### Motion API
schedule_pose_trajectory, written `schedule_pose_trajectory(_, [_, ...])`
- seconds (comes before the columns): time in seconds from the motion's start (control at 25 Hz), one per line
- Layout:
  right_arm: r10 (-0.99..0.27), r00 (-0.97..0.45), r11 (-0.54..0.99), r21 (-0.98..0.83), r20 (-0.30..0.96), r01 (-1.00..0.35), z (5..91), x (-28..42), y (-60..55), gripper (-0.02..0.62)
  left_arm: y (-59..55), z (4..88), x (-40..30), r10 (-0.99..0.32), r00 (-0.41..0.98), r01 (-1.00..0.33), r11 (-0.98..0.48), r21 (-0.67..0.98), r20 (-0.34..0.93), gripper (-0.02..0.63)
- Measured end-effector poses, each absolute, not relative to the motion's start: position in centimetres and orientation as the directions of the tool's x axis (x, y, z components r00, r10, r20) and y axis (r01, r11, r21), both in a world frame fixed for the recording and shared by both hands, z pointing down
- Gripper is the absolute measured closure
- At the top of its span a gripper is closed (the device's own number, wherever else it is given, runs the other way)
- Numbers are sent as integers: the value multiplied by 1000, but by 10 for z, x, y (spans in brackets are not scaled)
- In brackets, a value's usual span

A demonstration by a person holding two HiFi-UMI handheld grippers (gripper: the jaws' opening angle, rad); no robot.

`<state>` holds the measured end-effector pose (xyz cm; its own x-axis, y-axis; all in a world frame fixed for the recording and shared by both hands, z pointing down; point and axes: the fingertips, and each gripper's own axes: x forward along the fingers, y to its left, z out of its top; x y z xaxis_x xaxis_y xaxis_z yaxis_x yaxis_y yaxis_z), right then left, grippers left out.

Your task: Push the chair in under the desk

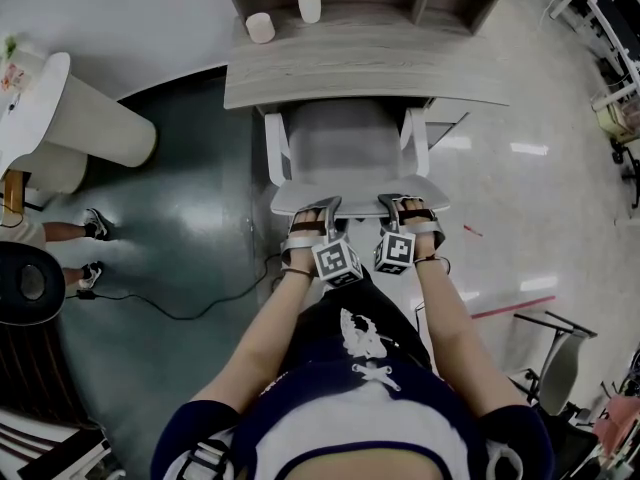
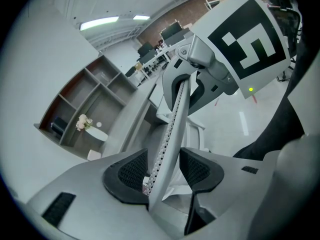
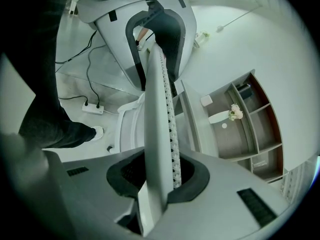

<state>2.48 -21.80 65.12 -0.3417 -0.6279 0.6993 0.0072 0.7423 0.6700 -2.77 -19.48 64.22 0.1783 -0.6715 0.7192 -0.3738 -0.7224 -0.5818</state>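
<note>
Two grippers sit on the top edge of the backrest (image 1: 355, 194) of the chair (image 1: 345, 138), one near each end. The chair stands in front of the tabletop (image 1: 350, 63). Its seat is partly under the tabletop, while the backrest is outside it, close to the person.

The right gripper (image 3: 159, 176) has its fingers (image 3: 125, 176) pressed on the backrest edge, which fills the space between them. The left gripper (image 2: 165, 170) has its fingers (image 2: 127, 171) spread wider. The same edge passes between them, but there is a gap at least on one side, so I judge that this side does not yet grip.

The step in hand is the push forward. To do it well, the left fingers should first close on the edge, so that both sides carry the same load. Then both grippers should push together, straight toward the tabletop and at the same speed, otherwise the chair may turn. The white armrests (image 1: 276, 148) look close to the tabletop's front edge, so a slow push is safer. A vase (image 1: 309, 3) stands on the tabletop, and a hard bump could shake it.
</note>
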Motion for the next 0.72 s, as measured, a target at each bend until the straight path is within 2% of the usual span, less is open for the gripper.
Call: schedule_pose_trajectory(0.72, [-647, -289, 723, 688, 706, 61, 669, 35, -234, 528, -211, 637, -31, -665, 187, -368, -729, -576, 723, 403])
